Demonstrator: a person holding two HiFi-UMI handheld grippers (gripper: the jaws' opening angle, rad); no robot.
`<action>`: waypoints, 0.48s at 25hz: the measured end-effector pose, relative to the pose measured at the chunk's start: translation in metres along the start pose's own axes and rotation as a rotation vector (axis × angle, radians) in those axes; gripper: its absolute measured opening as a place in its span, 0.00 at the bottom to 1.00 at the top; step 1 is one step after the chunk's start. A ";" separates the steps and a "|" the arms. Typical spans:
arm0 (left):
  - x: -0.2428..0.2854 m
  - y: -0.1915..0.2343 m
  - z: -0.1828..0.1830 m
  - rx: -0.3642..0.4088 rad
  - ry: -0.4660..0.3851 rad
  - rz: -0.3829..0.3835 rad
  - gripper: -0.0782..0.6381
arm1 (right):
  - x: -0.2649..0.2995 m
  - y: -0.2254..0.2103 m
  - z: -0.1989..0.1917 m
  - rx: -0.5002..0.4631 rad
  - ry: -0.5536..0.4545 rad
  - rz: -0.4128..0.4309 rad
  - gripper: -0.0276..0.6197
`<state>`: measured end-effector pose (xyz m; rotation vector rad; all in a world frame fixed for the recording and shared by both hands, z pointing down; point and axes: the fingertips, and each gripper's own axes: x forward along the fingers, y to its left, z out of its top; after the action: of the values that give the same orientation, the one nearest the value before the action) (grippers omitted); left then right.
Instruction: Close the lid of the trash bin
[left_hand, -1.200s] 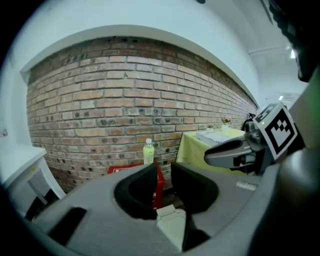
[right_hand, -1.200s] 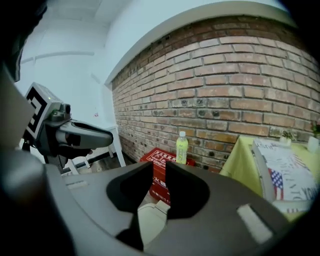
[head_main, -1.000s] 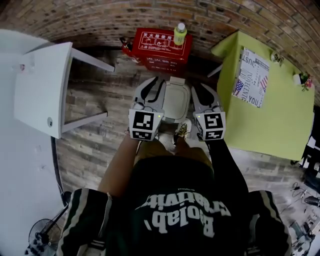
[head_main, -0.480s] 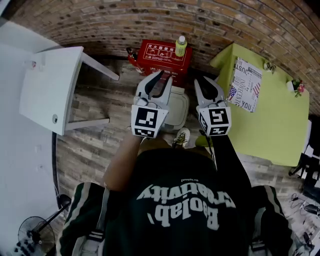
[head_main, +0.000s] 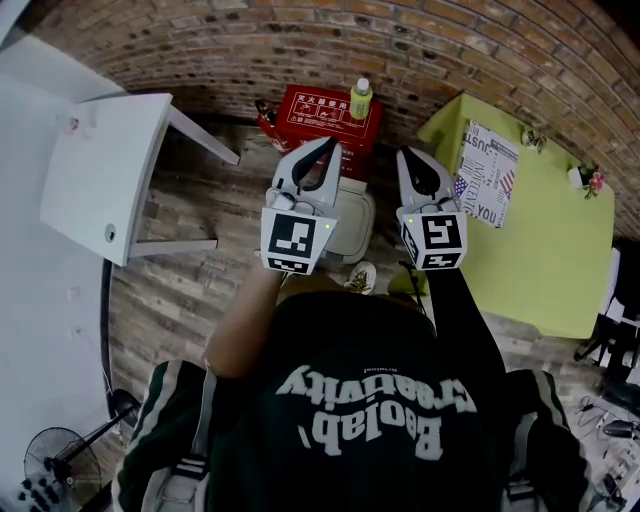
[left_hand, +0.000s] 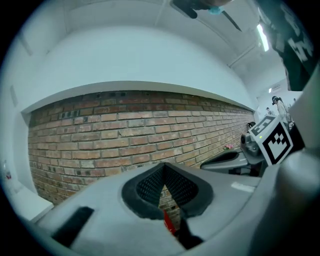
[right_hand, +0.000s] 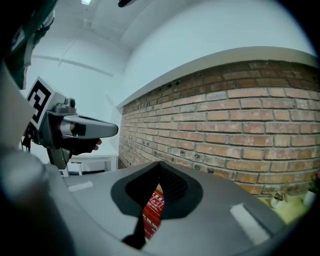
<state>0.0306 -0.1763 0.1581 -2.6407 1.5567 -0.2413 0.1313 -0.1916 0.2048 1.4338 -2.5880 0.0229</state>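
Brick wall (head_main: 300, 45) curves across the back, above a plank floor (head_main: 190, 290). A white table (head_main: 100, 175) stands at the left and a green table (head_main: 540, 250) at the right. The bin (head_main: 355, 235) stands on the floor just in front of a red box (head_main: 322, 105) with a bottle (head_main: 360, 95) on top. Its pale lid (head_main: 352, 200) lies flat down. The left gripper (head_main: 328, 148) and right gripper (head_main: 408, 153) are side by side above the bin, one over each side of it, pointing at the wall and touching nothing. Each gripper's jaws have just been closing and now meet at the tips with nothing between them. Behind the pads, only brick and a sliver of the red box show.
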 end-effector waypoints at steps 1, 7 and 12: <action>-0.001 -0.001 0.001 0.006 -0.004 0.002 0.11 | -0.002 -0.001 0.001 0.001 -0.005 0.001 0.06; -0.002 -0.008 0.006 0.022 -0.014 0.011 0.11 | -0.012 -0.001 0.009 -0.045 -0.031 0.024 0.06; -0.002 -0.011 0.005 0.022 -0.005 0.017 0.11 | -0.016 -0.001 0.009 -0.057 -0.027 0.022 0.06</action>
<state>0.0404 -0.1694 0.1544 -2.6088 1.5652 -0.2495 0.1392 -0.1798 0.1930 1.3962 -2.6038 -0.0676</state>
